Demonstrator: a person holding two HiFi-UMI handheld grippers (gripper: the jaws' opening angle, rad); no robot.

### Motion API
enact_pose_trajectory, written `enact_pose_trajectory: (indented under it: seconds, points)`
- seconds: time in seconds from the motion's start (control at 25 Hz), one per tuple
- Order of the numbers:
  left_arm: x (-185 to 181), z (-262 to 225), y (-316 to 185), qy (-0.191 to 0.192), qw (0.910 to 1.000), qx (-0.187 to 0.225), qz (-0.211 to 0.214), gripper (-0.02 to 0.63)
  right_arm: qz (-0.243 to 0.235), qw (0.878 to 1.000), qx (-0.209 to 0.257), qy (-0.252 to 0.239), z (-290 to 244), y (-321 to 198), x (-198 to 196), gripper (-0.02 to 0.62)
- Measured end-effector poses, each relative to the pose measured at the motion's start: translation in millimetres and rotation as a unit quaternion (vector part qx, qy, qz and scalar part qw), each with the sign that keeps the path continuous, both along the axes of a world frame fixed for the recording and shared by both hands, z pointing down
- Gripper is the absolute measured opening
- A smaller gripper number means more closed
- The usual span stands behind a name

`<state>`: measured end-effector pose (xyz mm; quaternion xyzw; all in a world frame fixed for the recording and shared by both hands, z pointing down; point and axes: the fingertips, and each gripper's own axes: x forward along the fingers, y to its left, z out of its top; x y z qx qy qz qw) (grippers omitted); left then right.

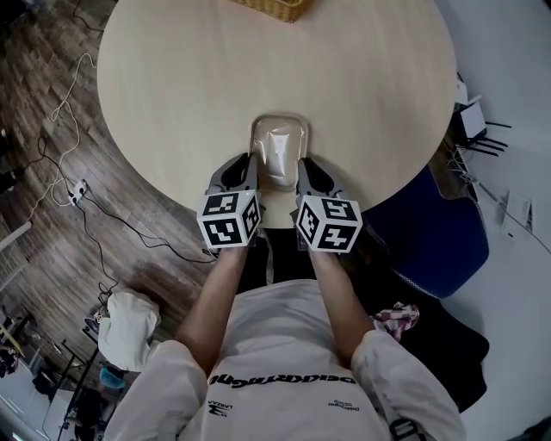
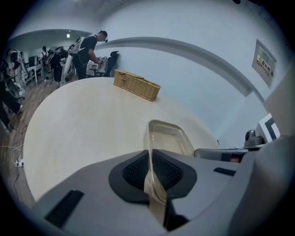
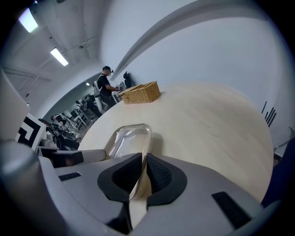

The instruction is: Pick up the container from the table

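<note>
The round table (image 1: 172,86) is mostly bare, with wide open surface to the left, to the right and beyond the work. A wicker basket (image 1: 271,7) sits at the far edge, well apart from everything else; what it holds cannot be made out.

The clear container (image 1: 278,151) lies at the table's near edge, just in front of the person. It is long and shallow with rounded corners. Only pale glare shows inside it, and it cannot be told whether its base rests on the table.

The left tool (image 1: 244,168) is pinched on the container's left wall, with one dark pad inside the rim and one outside. The right tool (image 1: 306,168) pinches the right wall in the same way. The two tools flank the container closely.

Off the table, a blue chair (image 1: 430,232) stands close at the right. Cables (image 1: 95,215) trail over the wooden floor at the left.
</note>
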<state>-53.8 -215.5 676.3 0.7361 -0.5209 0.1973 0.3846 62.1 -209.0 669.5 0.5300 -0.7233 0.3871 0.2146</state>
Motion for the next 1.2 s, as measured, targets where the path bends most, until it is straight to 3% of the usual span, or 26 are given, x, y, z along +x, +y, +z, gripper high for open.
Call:
enact_pose_trajectory:
  seconds: [0.52, 1.2]
  points:
    - [-6, -21, 17, 0.01, 0.9991, 0.012, -0.039, 0.037, -0.001, 1.0, 0.016, -0.003, -22, 7, -4, 0.054]
    - [-9, -113, 62, 0.03, 0.9962, 0.077, -0.029, 0.037, -0.01, 0.996, 0.083, -0.017, -109, 50, -7, 0.055]
